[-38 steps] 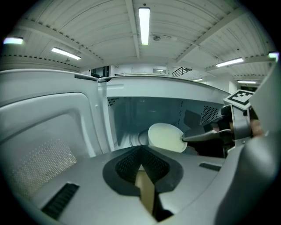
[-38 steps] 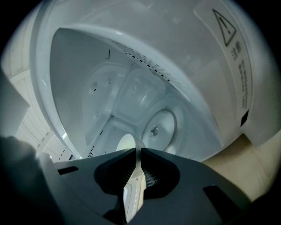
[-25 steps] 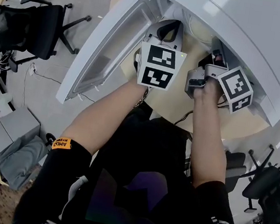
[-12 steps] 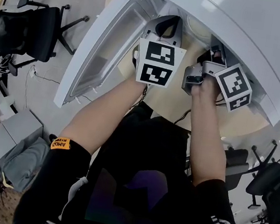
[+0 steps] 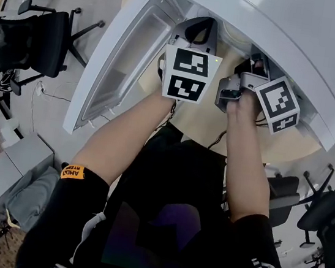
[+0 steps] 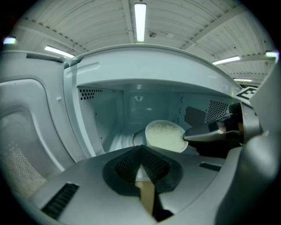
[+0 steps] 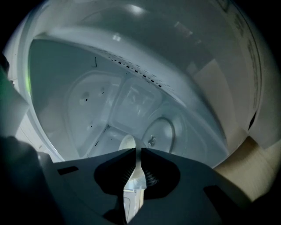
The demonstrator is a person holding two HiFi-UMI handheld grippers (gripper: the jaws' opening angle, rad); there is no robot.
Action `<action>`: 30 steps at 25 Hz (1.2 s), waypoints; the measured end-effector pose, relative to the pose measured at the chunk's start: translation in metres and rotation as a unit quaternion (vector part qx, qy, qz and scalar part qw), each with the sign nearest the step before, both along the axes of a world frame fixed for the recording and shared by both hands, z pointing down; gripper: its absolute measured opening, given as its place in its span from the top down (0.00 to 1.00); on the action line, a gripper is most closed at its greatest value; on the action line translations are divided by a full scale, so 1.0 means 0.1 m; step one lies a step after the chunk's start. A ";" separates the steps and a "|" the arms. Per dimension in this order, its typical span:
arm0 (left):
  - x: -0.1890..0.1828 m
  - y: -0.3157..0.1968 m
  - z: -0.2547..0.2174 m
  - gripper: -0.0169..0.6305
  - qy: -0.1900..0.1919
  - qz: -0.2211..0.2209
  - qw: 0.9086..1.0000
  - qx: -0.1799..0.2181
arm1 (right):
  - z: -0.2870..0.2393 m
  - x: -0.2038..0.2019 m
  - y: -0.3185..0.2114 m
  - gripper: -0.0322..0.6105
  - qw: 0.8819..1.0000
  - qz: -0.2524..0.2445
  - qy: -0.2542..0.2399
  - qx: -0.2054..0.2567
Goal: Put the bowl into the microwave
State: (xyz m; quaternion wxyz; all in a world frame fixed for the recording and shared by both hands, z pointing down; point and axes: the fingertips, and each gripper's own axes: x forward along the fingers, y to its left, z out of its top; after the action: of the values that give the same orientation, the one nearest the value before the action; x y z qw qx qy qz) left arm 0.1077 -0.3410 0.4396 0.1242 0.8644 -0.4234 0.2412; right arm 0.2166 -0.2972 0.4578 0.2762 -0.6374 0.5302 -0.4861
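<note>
From where I stand, the person's two forearms reach up and away into the open microwave (image 5: 304,38), whose door (image 5: 111,73) is swung out to the left. The left gripper (image 6: 140,153) is the idle one. Its jaws are pressed together with nothing between them, and it hangs at the mouth of the cavity. The right gripper (image 7: 134,154) does the work, its jaws clamped on a thin white edge, the rim of the bowl (image 6: 163,137).

The bowl is already inside the cavity, ahead of the left jaws and a little to their right. It hangs from the right gripper by the part of its rim toward the cavity's right side. Its pale inside faces partly back toward the opening, so it looks tipped (whether its base touches the floor I cannot tell). Being round, it has no long axis to speak of. What matters, I'd judge, is the turntable hub (image 7: 152,140), which lies just past the right jaws and slightly to their right. The bowl needs to settle level over it before the jaws let go.

Against a second ago, both marker cubes have crept a little higher toward the opening. The door has not swung.
</note>
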 end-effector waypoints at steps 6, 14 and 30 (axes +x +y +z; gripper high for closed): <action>0.04 -0.03 0.01 0.91 -0.002 0.004 1.000 0.002 | 0.01 0.01 -0.03 0.87 1.000 0.005 0.002 0.003; 0.09 -0.08 0.03 0.91 -0.001 0.008 1.000 0.004 | 0.04 0.05 -0.06 0.87 1.000 0.018 0.003 0.003; 0.15 -0.14 0.07 0.91 -0.007 0.019 1.000 0.007 | 0.15 0.12 -0.11 0.87 0.999 0.042 0.006 -0.005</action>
State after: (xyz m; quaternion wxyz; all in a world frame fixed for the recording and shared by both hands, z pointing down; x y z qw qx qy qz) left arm 0.1228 -0.3546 0.4462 0.1107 0.8713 -0.4096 0.2465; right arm 0.2287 -0.3083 0.4726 0.2903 -0.6632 0.5020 -0.4731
